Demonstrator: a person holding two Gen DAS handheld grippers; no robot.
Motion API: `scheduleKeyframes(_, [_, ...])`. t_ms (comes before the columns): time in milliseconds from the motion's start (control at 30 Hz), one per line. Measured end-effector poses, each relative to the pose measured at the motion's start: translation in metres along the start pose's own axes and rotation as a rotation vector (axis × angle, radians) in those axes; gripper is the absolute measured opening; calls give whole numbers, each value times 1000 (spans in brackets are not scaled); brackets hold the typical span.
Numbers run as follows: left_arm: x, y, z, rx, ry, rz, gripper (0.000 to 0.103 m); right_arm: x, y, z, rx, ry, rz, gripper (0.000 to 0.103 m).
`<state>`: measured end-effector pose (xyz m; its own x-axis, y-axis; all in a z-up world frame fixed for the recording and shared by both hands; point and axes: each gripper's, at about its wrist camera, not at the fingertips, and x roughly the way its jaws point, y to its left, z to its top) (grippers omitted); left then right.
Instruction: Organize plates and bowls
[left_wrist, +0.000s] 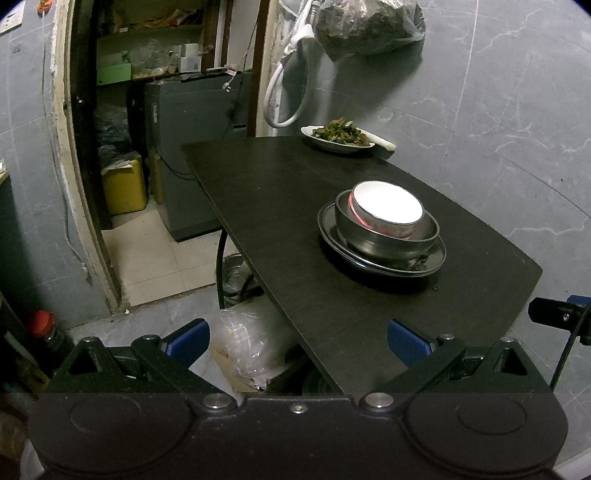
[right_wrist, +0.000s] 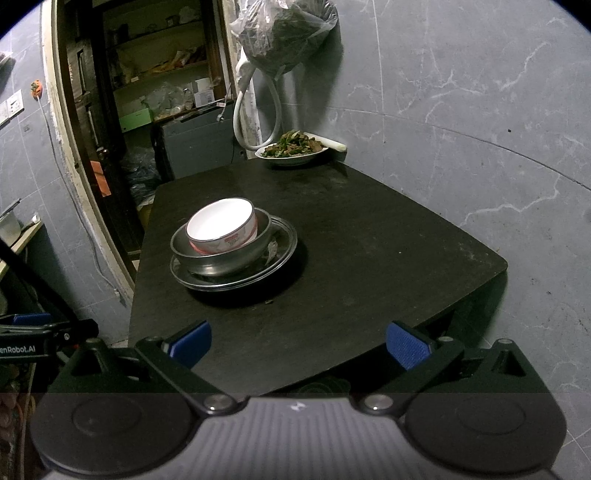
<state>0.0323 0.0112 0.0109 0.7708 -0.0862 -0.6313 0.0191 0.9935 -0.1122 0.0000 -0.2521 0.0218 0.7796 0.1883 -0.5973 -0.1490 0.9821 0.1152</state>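
**Bowls nested on stacked plates, both grippers hanging back empty**

Bowls and plates are sitting as one pile on the dark surface (right_wrist: 351, 258). Going left to right in the left wrist view: a doorway is opening onto cluttered shelves, with a yellow container (left_wrist: 123, 188) standing on the floor and a grey cabinet (left_wrist: 195, 147) beside it. A crumpled clear plastic bag (left_wrist: 251, 347) is lying on the floor under the surface's near edge. Further right, the pile is resting toward the right side of the surface: a white bowl (left_wrist: 388, 208) is tilting inside a steel bowl (left_wrist: 384, 240), which is standing on stacked steel plates (left_wrist: 380, 264). At the far corner, well apart from the pile, a white dish of cooked greens (left_wrist: 338, 138) is sitting near the wall, under a hanging plastic bag (left_wrist: 365, 26) and a looped white hose (left_wrist: 284, 92).

The left gripper (left_wrist: 297, 341) is hovering at the near edge, its jaws spread wide and holding nothing. In the right wrist view the right gripper (right_wrist: 297, 343) is hanging likewise short of the pile, its jaws wide apart and empty.
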Motion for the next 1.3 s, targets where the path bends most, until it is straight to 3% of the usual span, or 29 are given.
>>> scheduleKeyframes(1300, [-5,-1,1,20,-8,4,102,-4,-6,-3,23,-20,15,103])
